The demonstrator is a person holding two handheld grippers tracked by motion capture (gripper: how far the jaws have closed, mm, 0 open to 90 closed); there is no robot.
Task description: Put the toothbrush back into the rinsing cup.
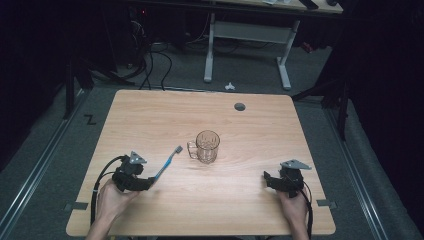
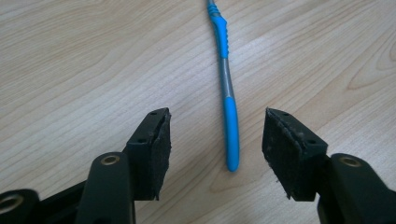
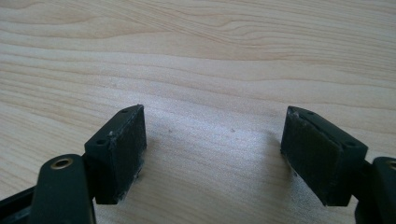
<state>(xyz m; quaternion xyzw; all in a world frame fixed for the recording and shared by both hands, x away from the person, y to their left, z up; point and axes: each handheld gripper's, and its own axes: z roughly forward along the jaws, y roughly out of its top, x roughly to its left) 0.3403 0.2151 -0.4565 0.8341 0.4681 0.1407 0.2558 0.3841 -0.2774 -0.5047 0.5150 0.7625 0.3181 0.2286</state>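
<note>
- We look down on a light wooden table [image 1: 150, 110] in a dark room, with a person's two forearms coming in from the near edge.
- The person's left hand [image 1: 111, 200] holds the left tongs [image 1: 150, 184] near the table's front left corner. In the left gripper view, these tongs [image 2: 215, 140] have their jaws spread wide, gripping nothing.
- A blue toothbrush [image 1: 167, 163] lies flat on the table, slanting away from the left tongs toward the middle. Its handle end sits between the spread jaws in the left gripper view [image 2: 229, 116], touching neither pad, and its far end runs past the top of that view.
- In the high view we see its bristle head pointing toward a clear glass mug [image 1: 206, 146], which stands upright near the centre of the table with its handle facing left. The brush head is near the mug's handle but apart from it.
- The person's right hand [image 1: 294, 210] holds the right tongs [image 1: 266, 179] near the front right of the table, well apart from the mug.
- In the right gripper view, the right tongs [image 3: 212, 140] are also spread wide, with bare wood between the two black pads.
- A small round grey grommet [image 1: 240, 106] sits in the table near its far edge.
- Beyond the table, we see a grey floor [image 1: 250, 75], a tangle of black cables [image 1: 150, 60] and the white legs of another desk [image 1: 247, 35].
</note>
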